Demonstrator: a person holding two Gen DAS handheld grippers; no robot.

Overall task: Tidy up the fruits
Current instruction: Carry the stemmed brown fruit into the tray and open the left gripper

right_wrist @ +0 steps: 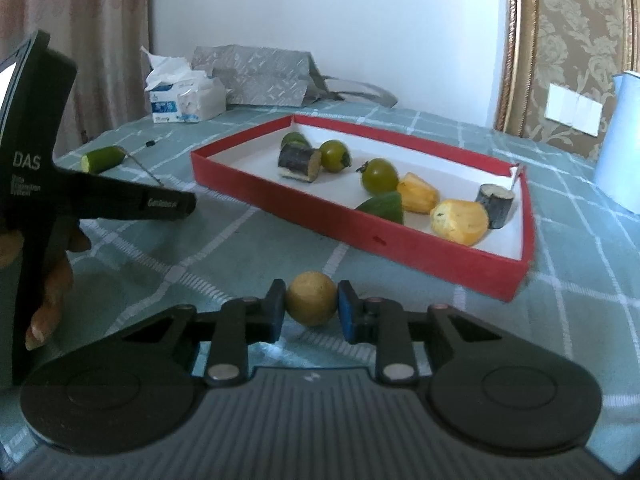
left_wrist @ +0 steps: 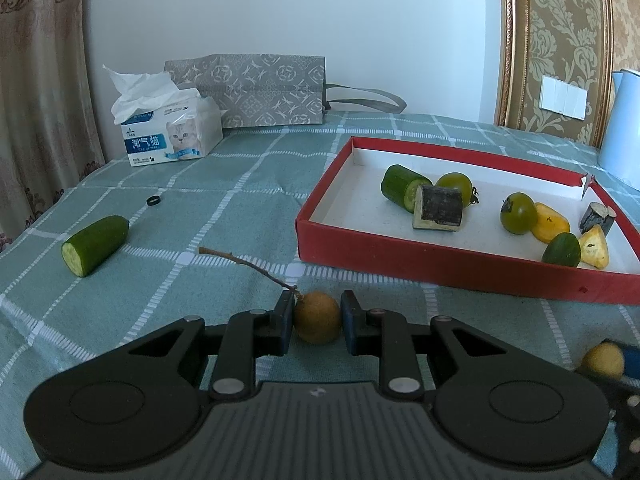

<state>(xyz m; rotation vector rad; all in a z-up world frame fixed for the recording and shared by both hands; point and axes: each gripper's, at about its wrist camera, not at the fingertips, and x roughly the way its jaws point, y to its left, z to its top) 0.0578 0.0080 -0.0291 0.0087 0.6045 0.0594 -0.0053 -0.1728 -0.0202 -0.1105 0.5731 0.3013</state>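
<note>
My left gripper (left_wrist: 317, 322) is shut on a brown longan (left_wrist: 318, 317) with a long twig stem (left_wrist: 248, 266), low over the green checked cloth. My right gripper (right_wrist: 311, 307) is shut on a yellow-brown longan (right_wrist: 311, 298); that fruit also shows at the left wrist view's right edge (left_wrist: 603, 360). A red box (left_wrist: 420, 262) with a white floor holds cucumber pieces, two green tomatoes, yellow fruit pieces and dark sugarcane chunks. The box also shows in the right wrist view (right_wrist: 400, 240). A cucumber piece (left_wrist: 95, 245) lies loose on the cloth at the left.
A tissue pack (left_wrist: 172, 136) and a grey patterned bag (left_wrist: 260, 92) stand at the back by the wall. A small black ring (left_wrist: 153, 200) lies on the cloth. A pale blue jug (left_wrist: 624, 128) stands at the far right. The left gripper's body (right_wrist: 40, 184) fills the right view's left side.
</note>
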